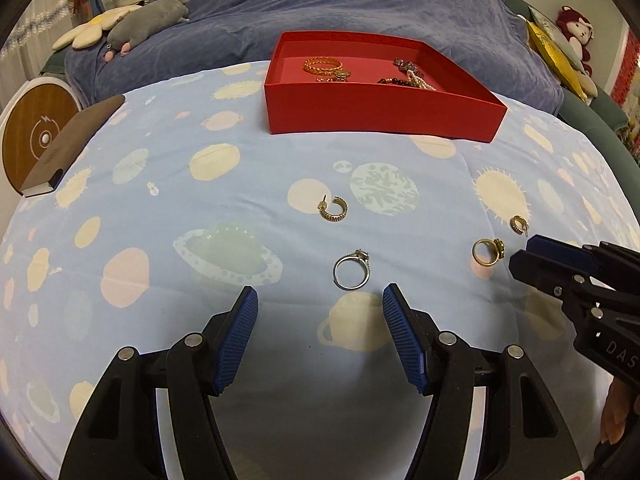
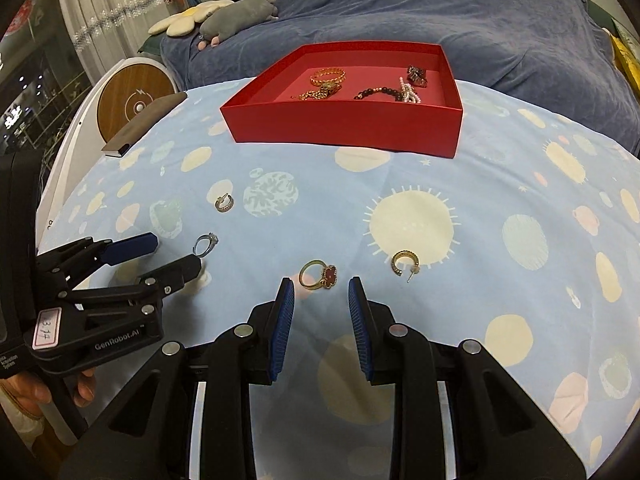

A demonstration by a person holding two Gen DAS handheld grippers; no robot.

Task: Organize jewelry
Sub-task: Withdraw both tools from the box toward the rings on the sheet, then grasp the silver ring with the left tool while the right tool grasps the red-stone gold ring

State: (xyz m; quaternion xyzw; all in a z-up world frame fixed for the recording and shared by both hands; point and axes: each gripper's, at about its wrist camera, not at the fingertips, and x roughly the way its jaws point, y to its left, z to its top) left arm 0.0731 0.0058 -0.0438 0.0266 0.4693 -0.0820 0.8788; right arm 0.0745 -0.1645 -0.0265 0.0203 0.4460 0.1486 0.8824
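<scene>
Hovering over the planet-printed pale blue bedspread point(image 1: 168, 184), we have the left gripper point(image 1: 320, 300) spread fairly wide with nothing in it, its blue pads poised just short of the thin silver ring with a small stone point(image 1: 352, 270). Our right gripper point(image 2: 321, 286) stands narrowly parted, also empty, lined up just before the gold ring with a red clover face point(image 2: 320, 276).

We judge these pieces very light, hard and slick. Lying flat on soft bedding, a band may sink or skate away when pinched, so we would take each ring across its band, pads closing on opposite sides, and keep off the settings, which look delicate.

Counting what lies loose on the middle of the bedspread, we find four pieces: two rings and two small gold hoop earrings with posts, one point(image 1: 333, 209) beyond the silver ring, the other point(image 2: 405, 263) just right of the clover ring.

One shallow red cardboard tray point(image 1: 380, 114) sits toward the far edge, already holding a gold chain bracelet point(image 1: 322, 65), a dark bead strand, a pearl strand and a few smaller pieces too tangled for us to count.
</scene>
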